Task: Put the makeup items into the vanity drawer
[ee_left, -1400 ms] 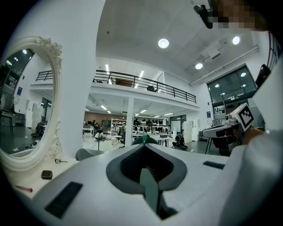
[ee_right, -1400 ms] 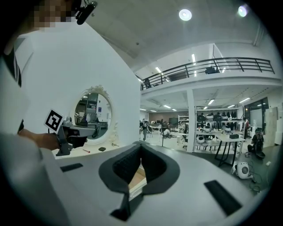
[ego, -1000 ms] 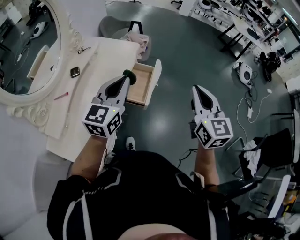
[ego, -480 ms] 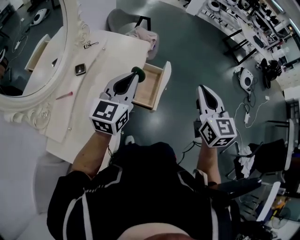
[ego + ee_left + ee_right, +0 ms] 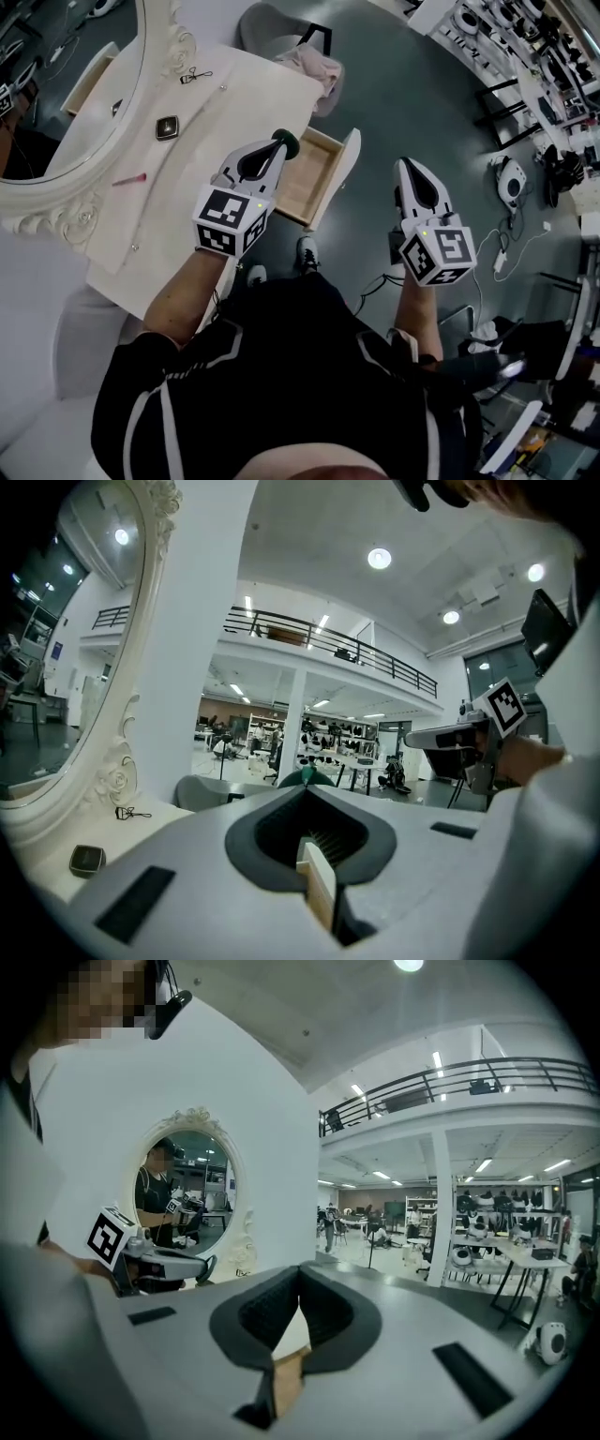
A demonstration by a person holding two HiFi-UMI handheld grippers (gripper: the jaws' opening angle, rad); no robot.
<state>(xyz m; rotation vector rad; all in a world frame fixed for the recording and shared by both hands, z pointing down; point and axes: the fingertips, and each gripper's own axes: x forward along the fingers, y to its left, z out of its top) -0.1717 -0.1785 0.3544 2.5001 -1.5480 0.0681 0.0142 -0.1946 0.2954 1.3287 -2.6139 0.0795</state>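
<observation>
Now both your claws are closed.
Your left gripper (image 5: 277, 150) pinches a green item (image 5: 287, 142) beside the open drawer (image 5: 311, 184); your right gripper (image 5: 409, 168) holds nothing.

Mirror (image 5: 66, 103) along table's (image 5: 234, 103) left edge; compact (image 5: 168, 127), stick (image 5: 129, 178), clip (image 5: 195, 75) on tabletop beside it. Drawer (image 5: 345, 169) juts from table's right side. Left gripper (image 5: 278, 148), round item (image 5: 285, 142) clamped at tip, above drawer; right gripper (image 5: 405, 167) well right, over floor (image 5: 394, 84).

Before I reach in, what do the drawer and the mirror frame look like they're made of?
Drawer: probably wood, going by its pale tan, matte inside, which looks unpainted; the front looks painted white. Mirror frame: white carved scrollwork with a smooth painted-looking finish; it could be wood or molded resin, I cannot tell which.
</observation>
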